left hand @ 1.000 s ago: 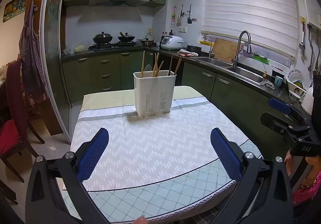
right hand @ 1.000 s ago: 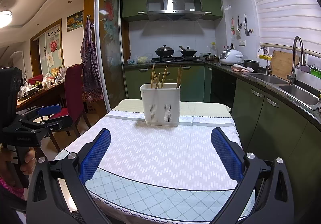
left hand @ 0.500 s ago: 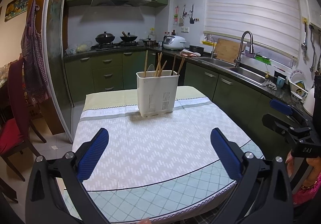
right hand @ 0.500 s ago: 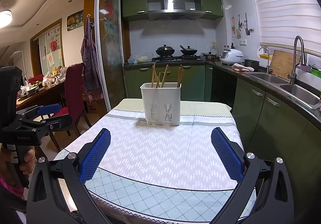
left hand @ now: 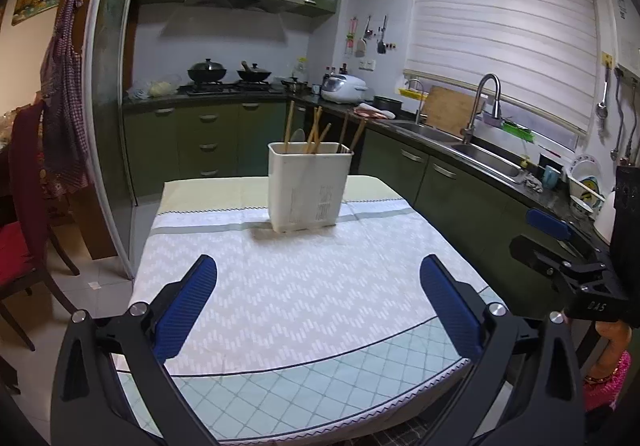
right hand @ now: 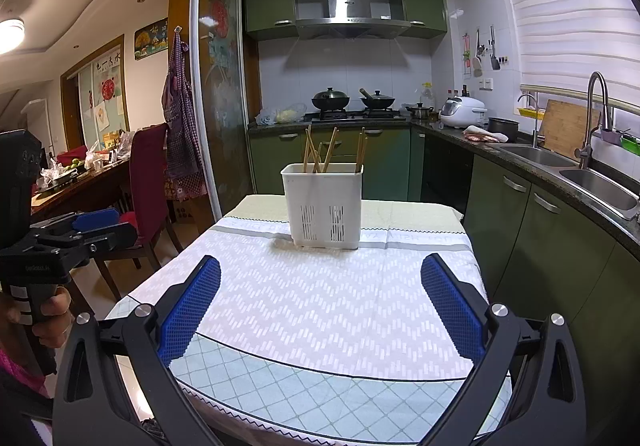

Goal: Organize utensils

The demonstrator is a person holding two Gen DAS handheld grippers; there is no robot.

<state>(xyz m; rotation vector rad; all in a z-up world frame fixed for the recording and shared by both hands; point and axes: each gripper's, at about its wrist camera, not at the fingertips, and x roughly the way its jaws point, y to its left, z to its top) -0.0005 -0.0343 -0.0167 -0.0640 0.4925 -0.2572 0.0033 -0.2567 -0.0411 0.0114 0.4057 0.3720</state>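
A white utensil holder [left hand: 309,186] with wooden chopsticks [left hand: 316,130] stands upright at the far part of the table [left hand: 304,298]. The left gripper [left hand: 318,300] and the right gripper [right hand: 320,302] hover over the near edge, both wide open and holding nothing
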